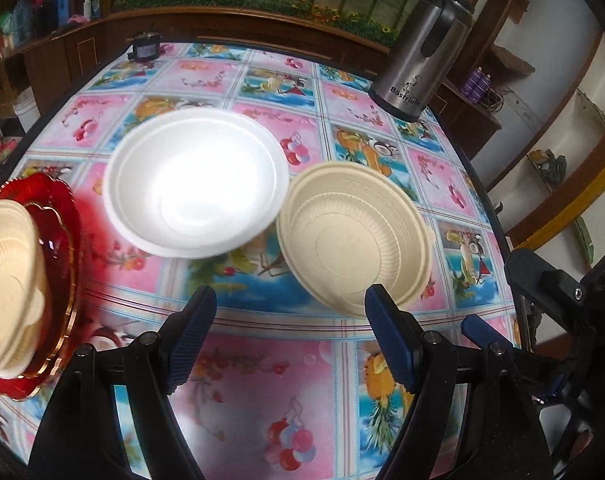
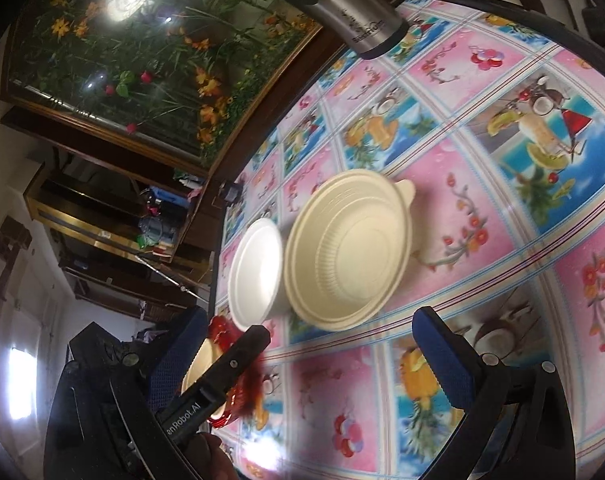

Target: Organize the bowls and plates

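Note:
A cream ribbed bowl [image 1: 354, 240] [image 2: 350, 248] with a small tab handle sits mid-table. Just to its left, almost touching it, is a white bowl [image 1: 198, 184] [image 2: 256, 272]. At the table's left edge a red glass plate [image 1: 58, 240] [image 2: 222, 328] carries another cream bowl [image 1: 6, 292] [image 2: 198, 368]. My left gripper [image 1: 290, 320] hovers open over the tablecloth, short of both middle bowls, with nothing between its blue pads. My right gripper [image 2: 310, 336] is open too, facing the cream ribbed bowl and holding nothing. It shows at the right edge [image 1: 502, 300] of the left wrist view.
A steel thermos [image 1: 422, 48] [image 2: 334, 8] stands at the far right corner of the table [image 1: 262, 380]. A small dark object [image 1: 144, 46] sits at the far edge. A wooden cabinet with a flower picture runs behind. Shelves stand to the right.

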The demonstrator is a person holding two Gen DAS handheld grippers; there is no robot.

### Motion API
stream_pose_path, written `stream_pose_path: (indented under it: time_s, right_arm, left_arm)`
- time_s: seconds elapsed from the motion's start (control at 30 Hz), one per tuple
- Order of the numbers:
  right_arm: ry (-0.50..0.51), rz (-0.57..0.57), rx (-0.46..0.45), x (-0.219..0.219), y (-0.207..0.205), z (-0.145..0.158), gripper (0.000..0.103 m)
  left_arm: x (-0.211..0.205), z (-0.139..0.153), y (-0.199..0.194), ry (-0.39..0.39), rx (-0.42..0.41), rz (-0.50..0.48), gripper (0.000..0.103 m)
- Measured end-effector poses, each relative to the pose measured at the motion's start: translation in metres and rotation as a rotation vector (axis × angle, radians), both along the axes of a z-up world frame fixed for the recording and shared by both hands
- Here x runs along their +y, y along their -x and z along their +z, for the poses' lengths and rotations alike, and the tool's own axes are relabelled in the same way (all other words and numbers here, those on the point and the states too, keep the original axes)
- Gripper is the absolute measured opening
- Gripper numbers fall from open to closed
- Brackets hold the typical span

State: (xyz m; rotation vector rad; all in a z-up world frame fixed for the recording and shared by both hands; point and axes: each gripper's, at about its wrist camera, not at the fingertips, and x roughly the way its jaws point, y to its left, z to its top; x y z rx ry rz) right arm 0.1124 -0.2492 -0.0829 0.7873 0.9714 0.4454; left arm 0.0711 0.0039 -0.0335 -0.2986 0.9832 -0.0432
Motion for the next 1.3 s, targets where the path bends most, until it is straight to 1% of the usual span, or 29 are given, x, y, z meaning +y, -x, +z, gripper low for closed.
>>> stream_pose_path:
  time_s: [0.2, 0.37, 0.5, 0.7, 0.83, 0.87, 0.9, 0.93, 1.03, 1.17, 1.23, 1.3]
  right_arm:
    - [0.05, -0.008, 0.021, -0.004, -0.015, -0.012, 0.101]
    - [0.081, -0.013, 0.037, -0.003, -0.024, -0.02, 0.093]
    - [0.108, -0.006, 0.04, -0.001, -0.03, -0.024, 0.09]
    - [0.166, 0.003, 0.043, 0.007, -0.039, -0.028, 0.083]
    - [0.202, 0.007, 0.049, 0.011, -0.044, -0.032, 0.075]
    - [0.206, 0.007, 0.054, 0.011, -0.045, -0.033, 0.074]
    - [0.208, 0.007, 0.06, 0.012, -0.046, -0.035, 0.073]
    - [0.214, 0.009, 0.064, 0.013, -0.047, -0.036, 0.072]
    - [0.23, 0.012, 0.075, 0.014, -0.05, -0.041, 0.065]
    - [0.24, 0.01, 0.083, 0.016, -0.052, -0.044, 0.06]
    - [0.246, 0.015, 0.086, 0.017, -0.052, -0.046, 0.055]
    - [0.262, 0.02, 0.085, 0.02, -0.052, -0.047, 0.051]
  left_arm:
    - [-0.009, -0.013, -0.01, 0.004, 0.007, 0.024, 0.077]
    - [-0.01, -0.019, -0.017, -0.01, 0.011, 0.04, 0.076]
    - [-0.011, -0.023, -0.021, -0.016, 0.01, 0.049, 0.076]
    - [-0.011, -0.027, -0.027, -0.03, 0.014, 0.06, 0.076]
    - [-0.013, -0.031, -0.03, -0.054, 0.02, 0.07, 0.076]
    - [-0.013, -0.033, -0.031, -0.052, 0.025, 0.069, 0.075]
    - [-0.013, -0.034, -0.032, -0.054, 0.029, 0.069, 0.07]
    - [-0.013, -0.036, -0.033, -0.057, 0.034, 0.069, 0.068]
    - [-0.013, -0.04, -0.035, -0.06, 0.044, 0.075, 0.067]
    - [-0.013, -0.043, -0.037, -0.061, 0.052, 0.071, 0.06]
    - [-0.014, -0.045, -0.038, -0.064, 0.054, 0.07, 0.059]
    - [-0.014, -0.046, -0.038, -0.069, 0.052, 0.068, 0.054]
